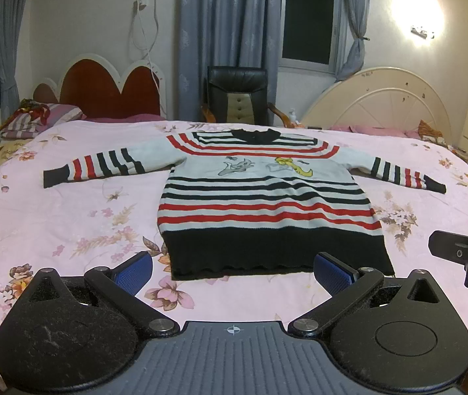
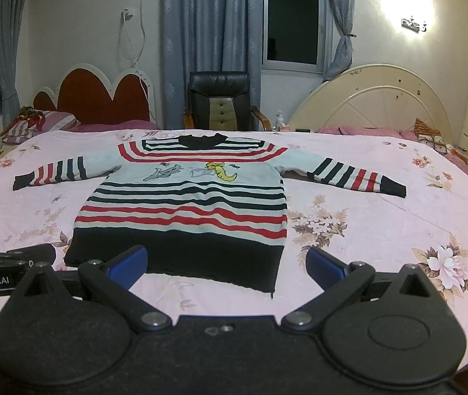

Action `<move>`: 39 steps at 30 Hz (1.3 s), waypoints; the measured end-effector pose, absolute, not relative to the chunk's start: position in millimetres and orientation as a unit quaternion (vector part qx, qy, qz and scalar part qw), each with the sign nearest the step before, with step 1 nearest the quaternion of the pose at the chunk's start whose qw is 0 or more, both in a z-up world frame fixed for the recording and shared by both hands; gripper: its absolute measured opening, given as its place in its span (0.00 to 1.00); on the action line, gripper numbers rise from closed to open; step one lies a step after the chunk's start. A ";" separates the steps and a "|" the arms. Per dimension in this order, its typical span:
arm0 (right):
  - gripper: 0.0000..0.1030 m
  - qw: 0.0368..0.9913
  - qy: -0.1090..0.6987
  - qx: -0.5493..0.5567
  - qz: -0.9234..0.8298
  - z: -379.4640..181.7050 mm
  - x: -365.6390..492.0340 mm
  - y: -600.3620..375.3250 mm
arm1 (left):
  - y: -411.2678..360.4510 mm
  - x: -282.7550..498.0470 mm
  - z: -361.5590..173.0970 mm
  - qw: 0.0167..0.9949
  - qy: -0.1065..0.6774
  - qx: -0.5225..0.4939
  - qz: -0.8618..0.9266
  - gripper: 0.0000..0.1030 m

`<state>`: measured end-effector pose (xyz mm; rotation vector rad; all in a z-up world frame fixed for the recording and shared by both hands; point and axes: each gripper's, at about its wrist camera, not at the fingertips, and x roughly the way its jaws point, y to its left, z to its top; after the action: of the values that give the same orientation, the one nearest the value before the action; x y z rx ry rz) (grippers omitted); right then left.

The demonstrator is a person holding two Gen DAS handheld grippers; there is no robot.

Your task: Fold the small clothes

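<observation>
We have not begun folding: the striped sweater [image 1: 263, 194] lies flat, front up, on the bed [image 1: 69, 217], both sleeves spread out to the sides and its dark hem nearest us. Every fold is left to do. Our left gripper [image 1: 234, 268] and right gripper [image 2: 227, 261] hover near the hem, fingers [image 1: 135, 271] spread wide, holding nothing. The knit is white with red and dark stripes and cartoon animals across the chest.

Knit, cotton and matt plastic

The sweater [image 1: 266, 194] is ribbed knit wool; the bedsheet [image 1: 69, 223] smooth printed cloth; the chair [image 2: 219, 93] glossy leather.
</observation>
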<state>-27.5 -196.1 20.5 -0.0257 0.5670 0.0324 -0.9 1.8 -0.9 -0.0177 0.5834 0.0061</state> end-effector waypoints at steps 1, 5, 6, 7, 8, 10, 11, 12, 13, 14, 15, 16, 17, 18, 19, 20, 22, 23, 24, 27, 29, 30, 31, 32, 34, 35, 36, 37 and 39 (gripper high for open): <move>0.99 0.960 0.280 -0.013 0.016 20.1 -27.6 -196.2 | 1.9 -1.0 -0.7 0.958 0.288 -0.009 0.003 1.00; 0.99 0.960 0.280 -0.013 0.016 20.0 -26.5 -194.7 | 1.7 -1.1 -1.0 0.958 0.287 -0.008 0.002 1.00; 0.99 0.960 0.280 -0.013 0.016 20.0 -26.6 -194.6 | 2.2 -0.9 -0.9 0.958 0.287 -0.009 0.002 1.00; 0.99 0.960 0.280 -0.014 0.016 19.8 -26.6 -194.6 | 2.3 -0.8 -1.0 0.958 0.288 -0.009 0.002 1.00; 0.99 0.960 0.280 -0.013 0.016 19.9 -26.5 -194.6 | 1.9 -1.0 -1.7 0.957 0.288 -0.009 0.002 1.00; 0.99 0.960 0.280 -0.014 0.016 19.6 -26.6 -194.5 | 1.5 -0.7 -2.4 0.957 0.289 -0.008 0.002 1.00; 0.99 0.960 0.280 -0.014 0.017 19.7 -26.5 -194.5 | 1.6 -0.3 -2.3 0.957 0.289 -0.009 0.002 1.00; 0.99 0.960 0.281 -0.014 0.017 19.7 -26.5 -194.5 | 1.5 -0.4 -2.4 0.957 0.289 -0.009 0.002 1.00; 0.99 0.960 0.281 -0.014 0.017 19.3 -26.6 -194.4 | 1.5 -0.4 -2.4 0.957 0.289 -0.008 0.002 1.00; 0.99 0.960 0.281 -0.013 0.017 19.3 -26.6 -194.4 | 1.6 -0.3 -2.4 0.957 0.289 -0.008 0.002 1.00; 0.99 0.960 0.281 -0.013 0.017 19.1 -26.5 -194.2 | 1.6 -0.3 -2.6 0.957 0.289 -0.008 0.002 1.00; 0.99 0.959 0.281 -0.014 0.016 19.2 -26.5 -194.1 | 2.5 -0.2 -3.5 0.957 0.290 -0.009 0.002 1.00; 0.99 0.959 0.281 -0.014 0.016 19.1 -26.6 -193.2 | 3.0 -0.2 -4.2 0.957 0.290 -0.008 0.002 1.00; 0.99 0.959 0.282 -0.014 0.016 18.8 -26.8 -192.4 | 3.1 -0.1 -4.7 0.957 0.291 -0.008 0.003 1.00; 0.99 0.959 0.283 -0.014 0.017 18.3 -26.7 -192.3 | 3.5 0.4 -5.0 0.956 0.292 -0.008 0.002 1.00; 0.99 0.959 0.284 -0.013 0.017 18.1 -26.1 -191.4 | 3.6 0.9 -5.8 0.956 0.293 -0.007 0.003 1.00; 0.99 0.958 0.286 -0.012 0.018 17.1 -25.3 -190.7 | 4.1 3.6 -6.6 0.955 0.297 -0.007 0.002 1.00; 0.99 0.958 0.288 -0.012 0.018 16.4 -24.8 -190.5 | 4.3 5.4 -6.7 0.954 0.299 -0.008 0.002 1.00; 0.99 0.957 0.289 -0.012 0.017 15.4 -24.3 -190.8 | 3.5 7.9 -7.2 0.953 0.303 -0.007 0.002 1.00; 0.99 0.955 0.296 -0.008 0.013 12.0 -19.7 -196.4 | 0.2 18.3 -11.7 0.948 0.319 -0.007 0.000 1.00; 0.99 0.952 0.305 0.001 0.008 10.4 -13.9 -205.7 | -4.2 27.1 -14.3 0.943 0.333 -0.007 -0.003 1.00; 0.99 0.951 0.309 0.008 0.005 9.1 -10.5 -211.1 | -5.7 33.5 -16.7 0.940 0.341 -0.010 -0.004 1.00; 0.99 0.950 0.313 0.017 0.001 8.2 -6.7 -217.4 | -7.0 41.1 -19.3 0.936 0.351 -0.016 -0.006 1.00; 0.99 0.949 0.315 0.026 -0.003 6.8 -2.3 -225.3 | -9.6 49.4 -22.2 0.933 0.358 -0.024 -0.009 1.00; 0.99 0.947 0.318 0.048 -0.014 3.7 9.5 -245.3 | -15.9 67.3 -26.6 0.927 0.373 -0.033 -0.016 1.00; 0.99 0.946 0.318 0.059 -0.021 2.5 17.6 -256.8 | -20.4 77.9 -28.8 0.925 0.377 -0.034 -0.018 1.00; 0.99 0.946 0.315 0.070 -0.028 1.8 26.0 -267.9 | -25.8 89.6 -30.1 0.926 0.376 -0.036 -0.019 1.00; 0.99 0.947 0.311 0.078 -0.033 1.3 33.6 -277.1 | -31.4 101.1 -30.3 0.928 0.370 -0.034 -0.023 1.00; 0.99 0.948 0.301 0.090 -0.049 1.1 55.7 -299.9 | -43.0 126.2 -29.4 0.935 0.351 -0.028 -0.030 1.00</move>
<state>55.7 -299.9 1.1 0.1839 0.6123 -0.0990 126.2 -43.0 -29.4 -0.0563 0.7176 -0.0603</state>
